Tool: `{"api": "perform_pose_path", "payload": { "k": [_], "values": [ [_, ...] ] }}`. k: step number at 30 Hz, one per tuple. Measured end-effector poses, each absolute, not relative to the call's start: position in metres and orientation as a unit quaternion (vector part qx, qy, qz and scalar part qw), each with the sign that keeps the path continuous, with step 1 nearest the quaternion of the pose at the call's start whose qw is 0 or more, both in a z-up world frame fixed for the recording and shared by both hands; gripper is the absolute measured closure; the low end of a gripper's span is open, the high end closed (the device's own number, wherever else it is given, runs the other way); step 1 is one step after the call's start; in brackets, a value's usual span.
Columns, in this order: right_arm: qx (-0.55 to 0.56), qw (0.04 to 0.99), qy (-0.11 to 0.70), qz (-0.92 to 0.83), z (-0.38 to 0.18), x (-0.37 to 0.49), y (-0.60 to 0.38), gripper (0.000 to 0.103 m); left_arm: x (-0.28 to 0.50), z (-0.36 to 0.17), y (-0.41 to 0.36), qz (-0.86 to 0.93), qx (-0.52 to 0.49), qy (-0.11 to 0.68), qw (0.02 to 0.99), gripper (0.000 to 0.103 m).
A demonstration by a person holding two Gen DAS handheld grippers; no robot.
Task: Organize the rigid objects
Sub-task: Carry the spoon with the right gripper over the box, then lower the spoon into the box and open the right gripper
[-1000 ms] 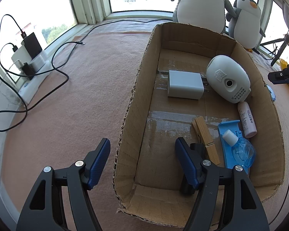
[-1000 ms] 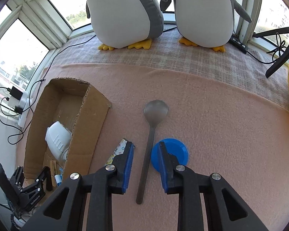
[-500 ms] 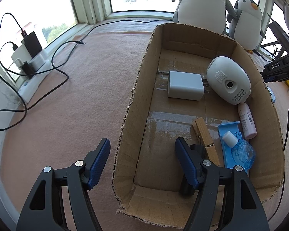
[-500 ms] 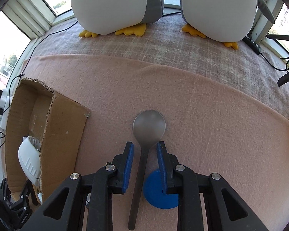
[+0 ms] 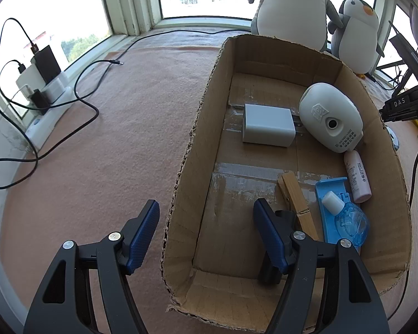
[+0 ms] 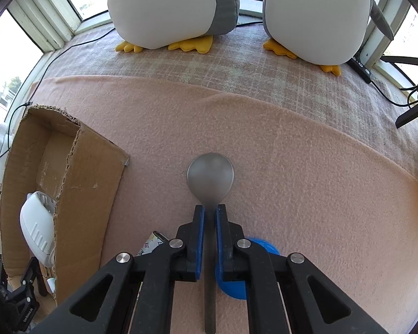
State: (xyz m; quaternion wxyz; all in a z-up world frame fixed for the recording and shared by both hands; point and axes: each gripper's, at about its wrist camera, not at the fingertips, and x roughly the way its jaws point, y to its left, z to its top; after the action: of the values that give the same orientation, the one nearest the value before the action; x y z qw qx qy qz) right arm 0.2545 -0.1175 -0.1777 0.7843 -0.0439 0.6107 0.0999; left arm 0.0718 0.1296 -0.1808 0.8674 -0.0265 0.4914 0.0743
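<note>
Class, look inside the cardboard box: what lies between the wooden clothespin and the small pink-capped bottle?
In the left wrist view, a blue tray holding a clear blue bottle lies between the clothespin and the pink-capped bottle.

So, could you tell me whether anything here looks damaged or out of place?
The cardboard box has ragged, torn top edges, and clear tape patches its floor. Outside it, a spoon lies on the pink blanket, with the right gripper shut on its neck, beside a blue disc. Nothing looks spilled.
</note>
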Motion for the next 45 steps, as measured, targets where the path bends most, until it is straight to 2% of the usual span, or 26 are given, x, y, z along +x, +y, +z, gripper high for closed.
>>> {"api": "perform_pose_path", "payload": {
  "k": [13,19,25,33,45],
  "values": [
    [0.017,0.822,0.555,0.13,-0.122,0.227,-0.136,0.096,0.072,-0.181,0.13,0.074,-0.027,0.491,0.868,0.031],
    [0.032,0.845,0.509,0.162,-0.075,0.219,-0.115,0.096,0.071,-0.181,0.13,0.074,-0.027,0.491,0.868,0.031],
    [0.047,0.845,0.49,0.21,-0.054,0.206,-0.076,0.096,0.072,-0.181,0.13,0.074,-0.026,0.49,0.868,0.031],
    [0.08,0.817,0.509,0.258,-0.062,0.194,-0.03,0.096,0.073,-0.18,0.131,0.075,-0.026,0.489,0.869,0.031],
    [0.046,0.8,0.533,0.271,-0.091,0.181,-0.003,0.094,0.073,-0.18,0.131,0.075,-0.025,0.489,0.869,0.031]
  ]
}}
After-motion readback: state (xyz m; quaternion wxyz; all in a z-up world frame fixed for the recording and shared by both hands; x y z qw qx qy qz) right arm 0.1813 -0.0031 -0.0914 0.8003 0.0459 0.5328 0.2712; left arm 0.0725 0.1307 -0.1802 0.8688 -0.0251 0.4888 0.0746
